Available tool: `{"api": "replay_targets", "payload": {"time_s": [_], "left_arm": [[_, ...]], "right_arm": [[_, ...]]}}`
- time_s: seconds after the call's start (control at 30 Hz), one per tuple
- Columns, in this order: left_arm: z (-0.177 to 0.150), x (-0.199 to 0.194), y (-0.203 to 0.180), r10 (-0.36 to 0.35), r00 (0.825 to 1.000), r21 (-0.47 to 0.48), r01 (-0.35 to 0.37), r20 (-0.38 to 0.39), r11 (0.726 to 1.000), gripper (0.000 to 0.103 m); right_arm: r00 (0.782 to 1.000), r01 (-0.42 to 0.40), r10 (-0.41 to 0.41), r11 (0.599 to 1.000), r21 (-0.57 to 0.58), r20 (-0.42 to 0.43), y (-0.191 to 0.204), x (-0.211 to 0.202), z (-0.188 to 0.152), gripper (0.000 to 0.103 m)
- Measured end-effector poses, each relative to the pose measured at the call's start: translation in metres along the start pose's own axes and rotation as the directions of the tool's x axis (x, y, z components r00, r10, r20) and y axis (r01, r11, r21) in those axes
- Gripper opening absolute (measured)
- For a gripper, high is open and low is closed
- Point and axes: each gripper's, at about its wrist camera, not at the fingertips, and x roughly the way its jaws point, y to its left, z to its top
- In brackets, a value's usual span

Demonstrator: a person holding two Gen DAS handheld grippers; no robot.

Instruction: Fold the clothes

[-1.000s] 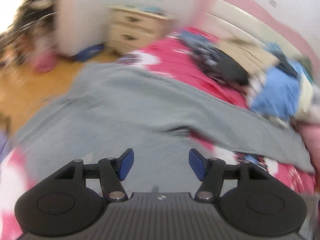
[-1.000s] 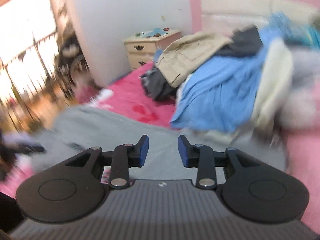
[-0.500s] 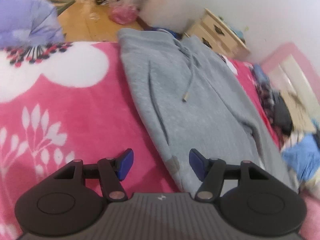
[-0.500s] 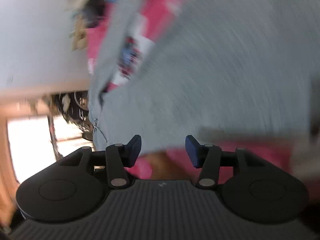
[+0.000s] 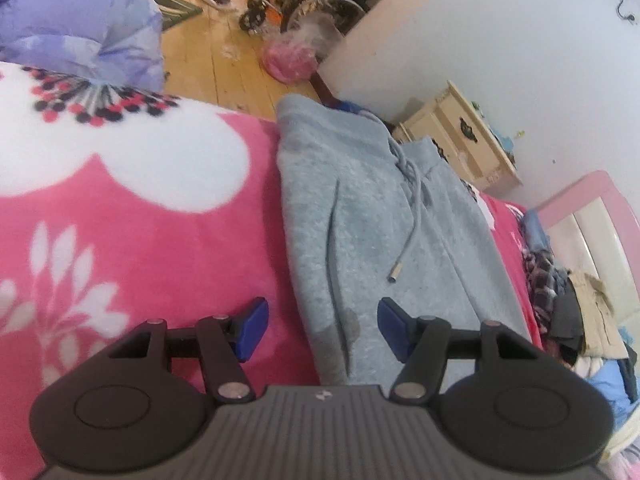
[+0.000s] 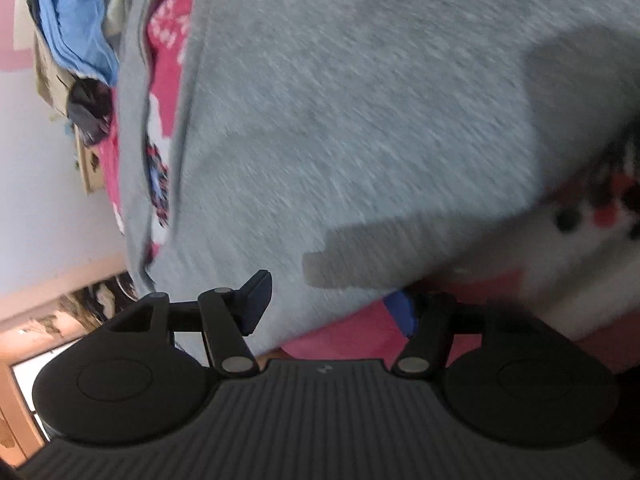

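Observation:
A light grey hoodie [image 5: 372, 216] with a drawstring lies flat on a pink flowered blanket [image 5: 132, 216]. My left gripper [image 5: 322, 328] hovers low over the hoodie's near side edge. It is open, and the edge runs between the blue pads without touching them. In the right wrist view the same grey hoodie [image 6: 360, 120] fills most of the frame, somewhat blurred. My right gripper [image 6: 328, 306] sits at the hoodie's lower edge, where it meets the blanket [image 6: 348, 344]. Its jaws are opening, with grey fabric between them and no pad pressing on it.
A pile of loose clothes [image 5: 580, 320] lies by the pink headboard [image 5: 580, 200]; in the right wrist view that clothes pile [image 6: 76, 32] is at top left. A cream nightstand [image 5: 460, 148] stands by the white wall. A lilac quilt [image 5: 80, 20] and cluttered wooden floor [image 5: 224, 60] lie beyond the bed.
Both grippers have dropped from above the bed to the hoodie's edges and rolled, the right one strongly. The right jaws have spread wider. The left jaws keep the same gap.

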Motion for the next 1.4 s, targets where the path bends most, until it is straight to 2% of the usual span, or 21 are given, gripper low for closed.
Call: {"api": "replay_targets", "payload": {"time_s": [0.2,0.3,0.43,0.57,0.7,0.77,0.87,0.93,1.03,1.17,1.4], "left_arm": [[-0.001,-0.004,0.004,0.014,1.0,-0.007,-0.014,0.022,1.0,0.062],[0.0,-0.002,0.003,0.02,0.999,0.001,-0.02,0.034,1.0,0.062],[0.005,-0.003,0.011,0.004,0.998,-0.063,-0.001,0.06,0.998,0.061],[0.02,0.0,0.016,0.027,0.992,-0.062,-0.02,0.119,0.998,0.061],[0.033,0.012,0.029,0.003,0.992,-0.127,0.013,0.127,0.992,0.061],[0.035,0.016,0.028,-0.015,0.992,-0.104,0.028,0.124,0.994,0.066],[0.038,0.02,0.023,-0.035,0.992,-0.077,0.045,0.125,0.996,0.067],[0.042,0.023,0.022,-0.063,0.991,-0.092,0.074,0.12,0.993,0.066],[0.044,0.031,0.015,-0.098,0.991,-0.065,0.104,0.095,0.992,0.059],[0.039,0.044,-0.002,-0.109,0.993,0.02,0.108,0.039,0.994,0.057],[0.007,0.029,-0.006,-0.142,0.988,0.093,0.148,-0.066,0.985,0.051]], "right_arm": [[0.991,-0.095,0.095,0.995,-0.001,0.097,0.008,-0.007,0.009,0.062],[0.994,-0.075,0.077,0.997,-0.03,0.075,0.008,-0.001,0.005,0.062],[0.997,-0.077,0.077,0.997,0.025,-0.006,-0.003,0.015,0.0,0.059],[0.993,-0.109,0.107,0.993,0.037,0.053,0.001,0.008,0.01,0.056],[0.993,-0.103,0.101,0.994,0.027,0.067,0.002,0.008,0.011,0.057],[0.993,-0.097,0.095,0.995,0.022,0.072,0.002,0.008,0.012,0.057],[0.993,-0.093,0.091,0.995,0.024,0.072,0.003,0.008,0.013,0.057],[0.993,-0.095,0.093,0.995,0.024,0.07,0.007,0.01,0.015,0.057],[0.993,-0.097,0.095,0.995,0.026,0.071,0.008,0.01,0.015,0.057],[0.993,-0.094,0.092,0.995,0.016,0.067,0.005,0.006,0.014,0.057],[0.994,-0.096,0.096,0.995,0.002,0.061,0.003,0.009,0.017,0.057]]}}
